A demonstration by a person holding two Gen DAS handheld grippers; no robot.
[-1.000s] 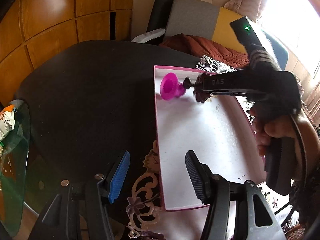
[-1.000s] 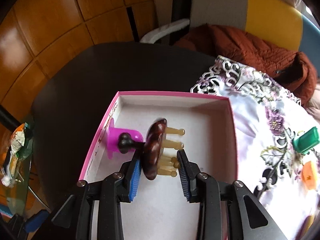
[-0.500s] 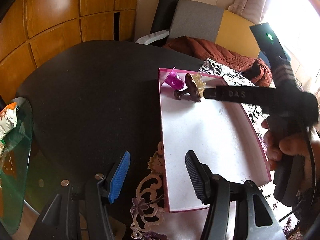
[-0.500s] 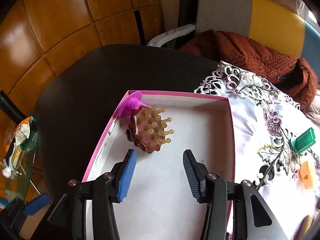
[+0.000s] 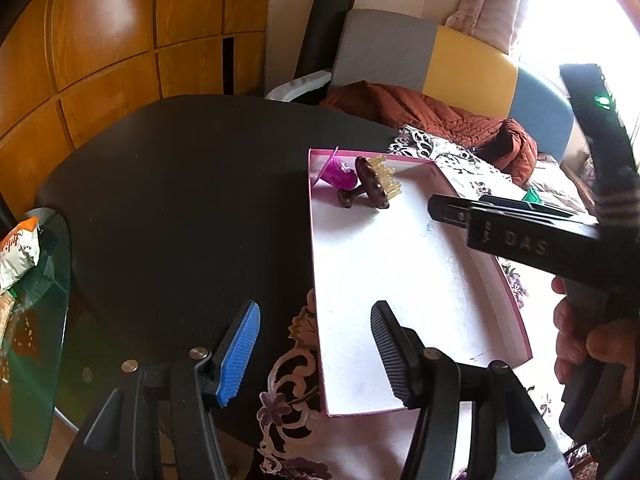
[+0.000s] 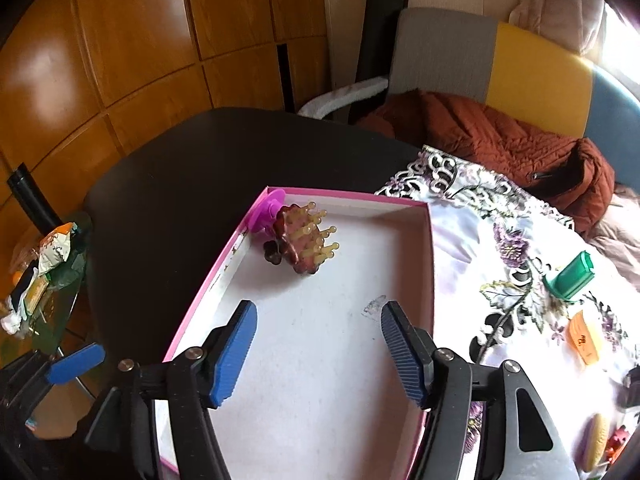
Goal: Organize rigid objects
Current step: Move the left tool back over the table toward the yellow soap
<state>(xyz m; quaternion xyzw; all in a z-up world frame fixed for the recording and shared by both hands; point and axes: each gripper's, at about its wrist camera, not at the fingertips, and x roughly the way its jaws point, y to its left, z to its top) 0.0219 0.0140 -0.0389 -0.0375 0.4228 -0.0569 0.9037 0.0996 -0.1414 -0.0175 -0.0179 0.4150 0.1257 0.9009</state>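
Here the brown scalp brush (image 6: 302, 242) lies on its side in the far left corner of the pink-rimmed box (image 6: 431, 264), touching a magenta cup (image 6: 267, 210) there. The right gripper (image 6: 318, 346) hangs over the box's white floor, jaws opening with nothing between them. The left gripper (image 5: 316, 354) stands wide and empty astride the box's near left edge, above the dark table (image 5: 180, 200).

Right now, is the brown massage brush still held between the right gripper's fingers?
No: the brown massage brush lies in the pink box's far corner, while the right gripper is opening with nothing between its fingers.
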